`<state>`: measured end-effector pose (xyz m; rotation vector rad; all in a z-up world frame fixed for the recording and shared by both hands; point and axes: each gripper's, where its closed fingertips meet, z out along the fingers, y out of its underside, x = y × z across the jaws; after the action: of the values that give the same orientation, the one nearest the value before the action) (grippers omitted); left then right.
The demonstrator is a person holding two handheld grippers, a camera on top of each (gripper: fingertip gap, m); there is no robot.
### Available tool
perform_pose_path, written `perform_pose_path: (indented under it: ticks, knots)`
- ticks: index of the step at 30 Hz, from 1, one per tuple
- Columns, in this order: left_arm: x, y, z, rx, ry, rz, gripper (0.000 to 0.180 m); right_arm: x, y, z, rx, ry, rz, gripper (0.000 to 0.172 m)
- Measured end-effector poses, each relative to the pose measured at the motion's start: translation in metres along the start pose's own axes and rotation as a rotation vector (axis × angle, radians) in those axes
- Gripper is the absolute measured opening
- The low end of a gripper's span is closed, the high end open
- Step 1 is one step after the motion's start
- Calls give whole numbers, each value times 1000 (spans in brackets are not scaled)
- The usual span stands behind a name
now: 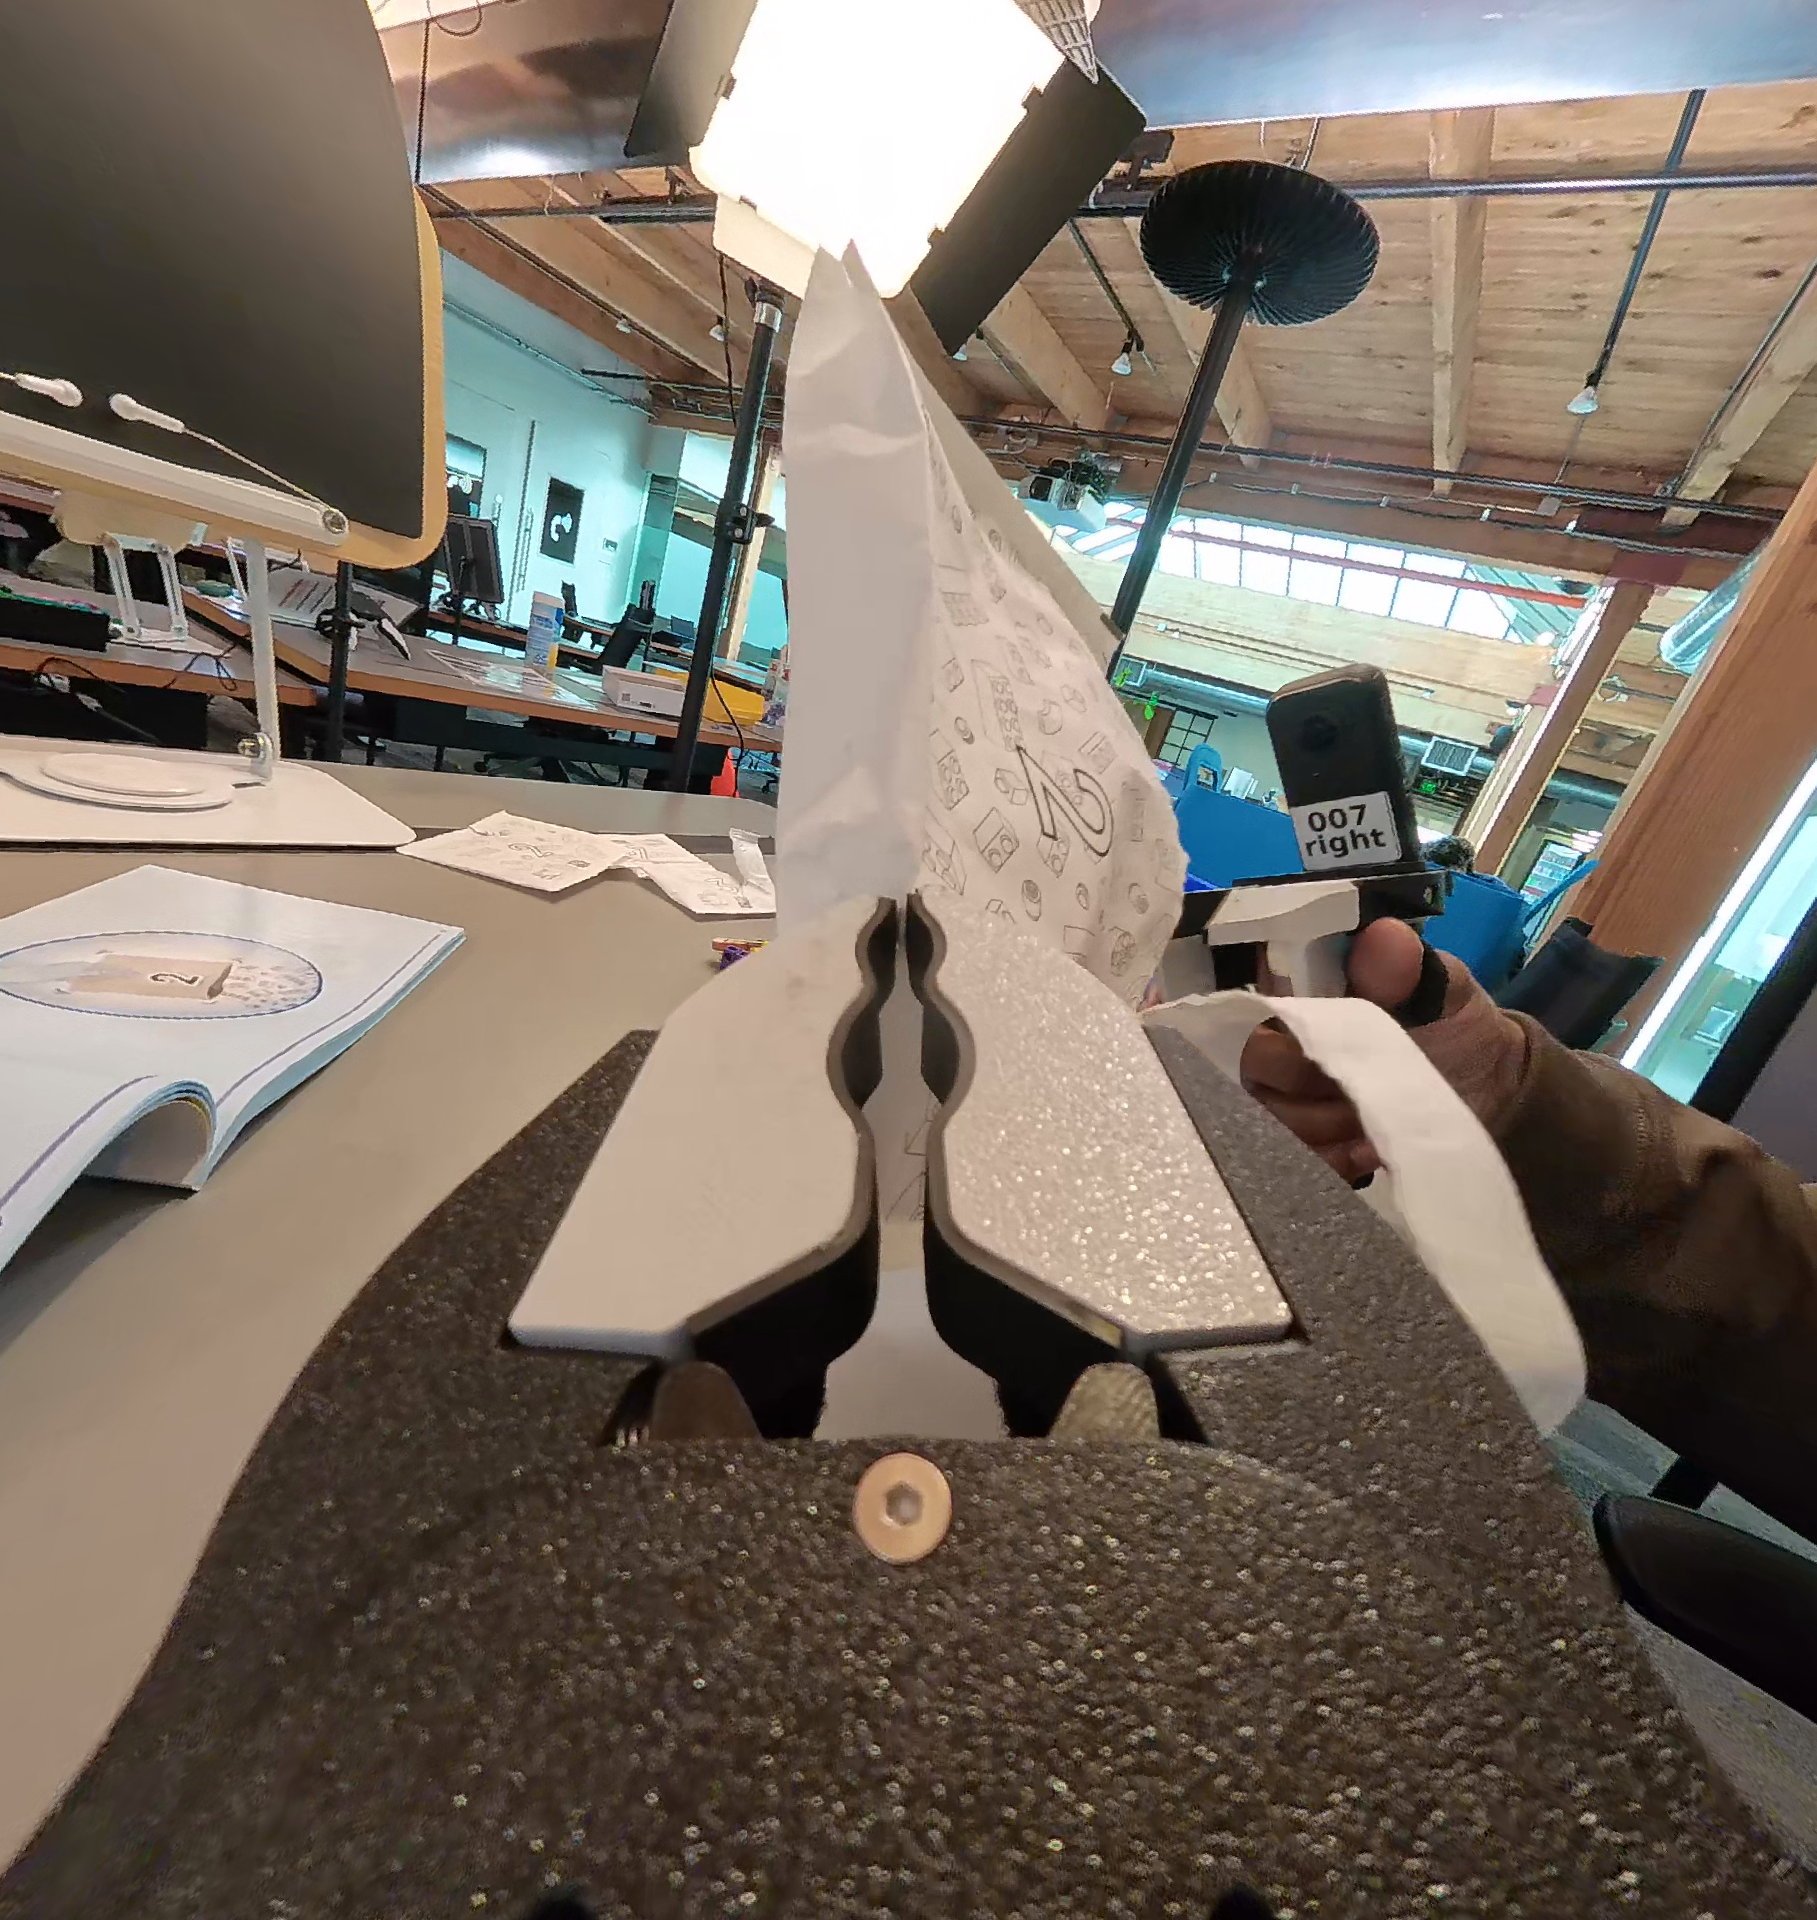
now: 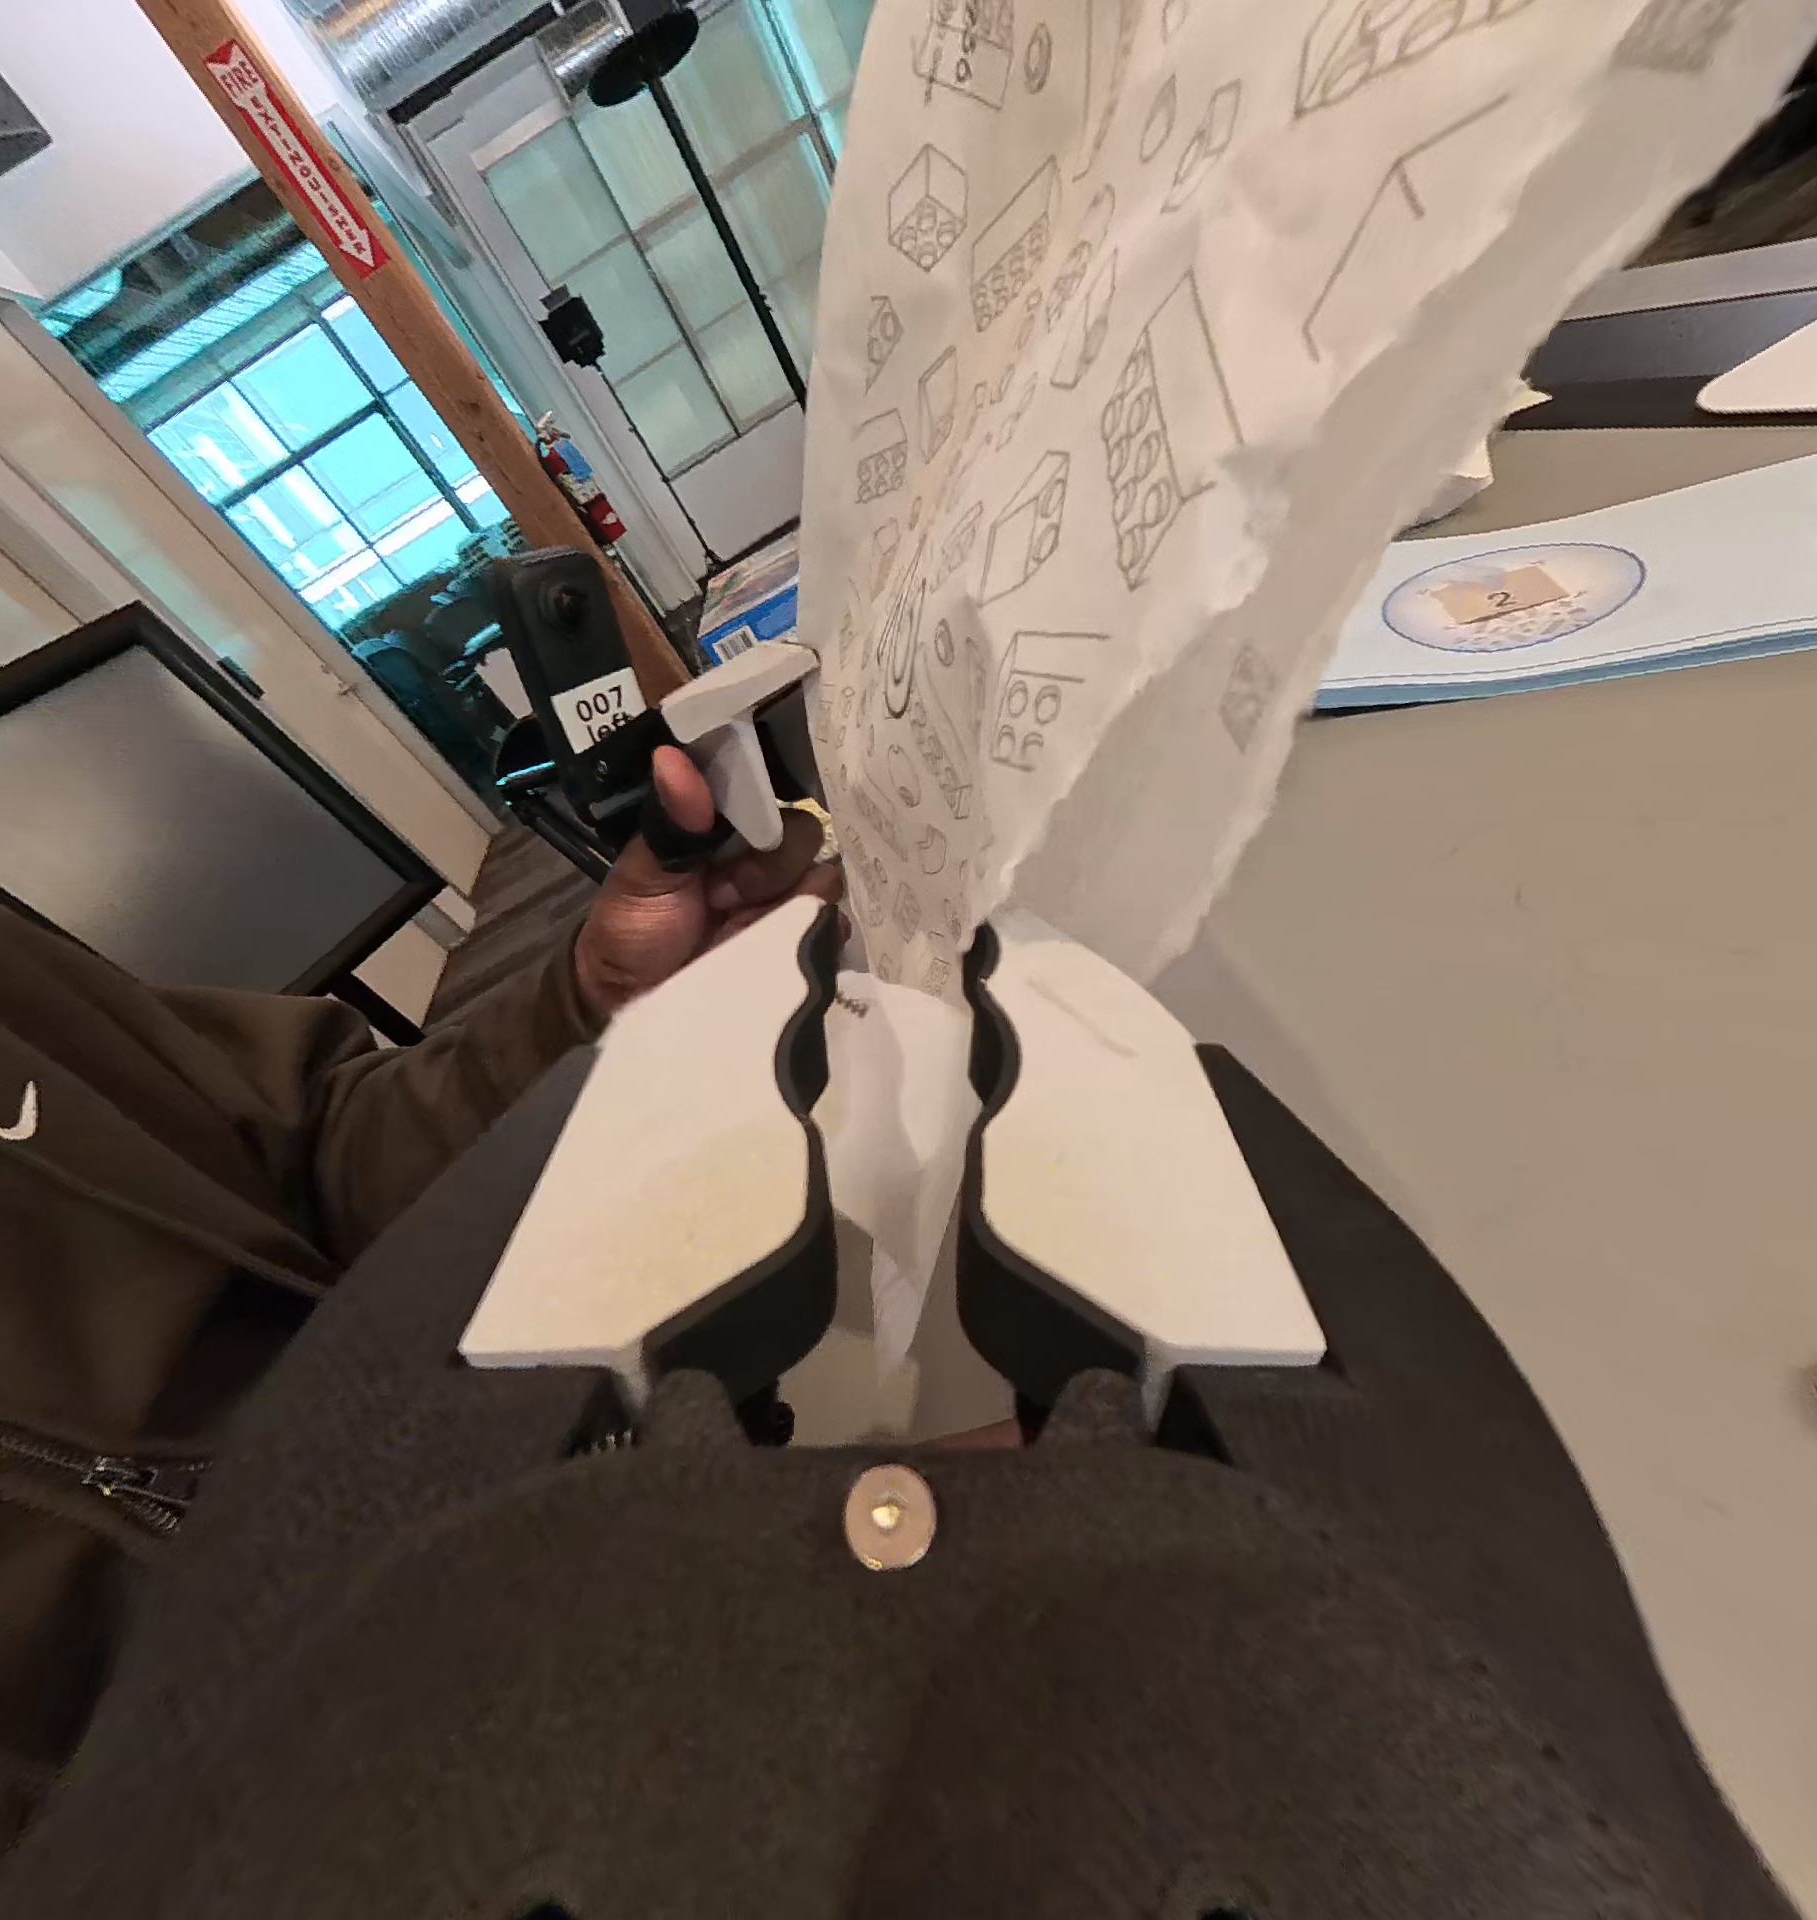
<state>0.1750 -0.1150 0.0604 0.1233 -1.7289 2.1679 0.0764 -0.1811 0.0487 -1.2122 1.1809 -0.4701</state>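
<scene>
The printed paper bag runs off the right wrist view's top edge, blurred; it hides the left tongs' tips. The open booklet is cropped at left.

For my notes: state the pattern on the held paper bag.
White paper bag with grey outline brick drawings; right wrist view.

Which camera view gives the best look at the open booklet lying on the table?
The left wrist view: the booklet fills the left foreground, open, with its curled pages and round cover picture visible. The right wrist view shows only a far strip of the booklet past the torn paper bag.
</scene>
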Motion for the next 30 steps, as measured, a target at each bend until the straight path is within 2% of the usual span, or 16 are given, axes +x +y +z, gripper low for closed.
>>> perform_pose_path:
  ticks: [5,8,14,18,23,25,30]
  knots:
    - [-2,1,0,1,5,-25,1,2,-4,3,8,-13,21,14]
    - [-7,1,-1,0,-20,-46,0,-7,-11,1,28,-92,42,0]
    - [-6,6,4,-41,-8,-43,0,-33,-25,-5,39,-267,45,0]
    - [-1,4,2,-26,47,-70,3,-30,-29,-11,-5,-263,17,0]
    - [-11,-12,-6,48,74,-137,39,-29,-28,-27,-139,-289,-40,0]
    - [-18,-22,-7,55,55,-97,58,-30,-22,-32,-219,-319,-70,0]
    - [-17,-51,15,-27,98,30,77,-31,0,-40,-423,-458,-120,0]
